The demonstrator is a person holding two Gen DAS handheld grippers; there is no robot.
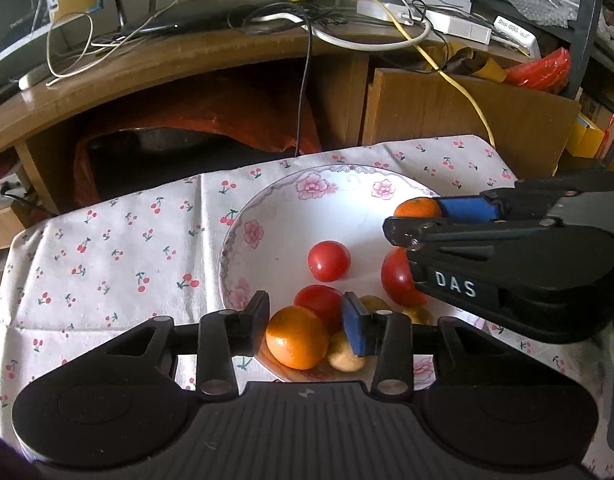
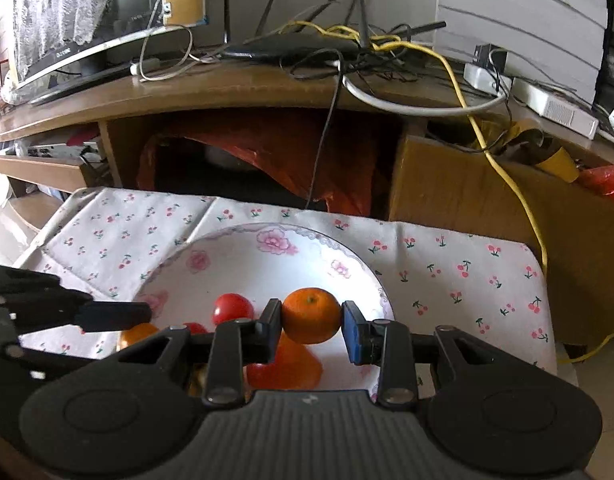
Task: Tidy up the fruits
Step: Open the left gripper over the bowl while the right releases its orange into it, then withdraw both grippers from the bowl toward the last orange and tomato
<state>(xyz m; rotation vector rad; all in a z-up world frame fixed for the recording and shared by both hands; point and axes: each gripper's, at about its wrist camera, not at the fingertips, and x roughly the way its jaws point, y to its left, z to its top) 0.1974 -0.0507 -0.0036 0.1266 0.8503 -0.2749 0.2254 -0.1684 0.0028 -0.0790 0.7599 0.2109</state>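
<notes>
Right tool (image 2: 312, 326) grips a mandarin (image 2: 311, 315) above the plate (image 2: 359, 272).

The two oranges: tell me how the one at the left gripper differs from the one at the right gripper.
The left orange lies in the floral plate against tomatoes, between the open fingers of the left gripper. The right orange is pinched by the right gripper above the plate. Both look alike in colour and size.

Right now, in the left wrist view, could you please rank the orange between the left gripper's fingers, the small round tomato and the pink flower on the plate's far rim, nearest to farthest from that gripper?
1. Orange, between the left gripper fingers.
2. Small round tomato, mid-plate, beyond it.
3. Pink flower, on the plate far rim.
</notes>
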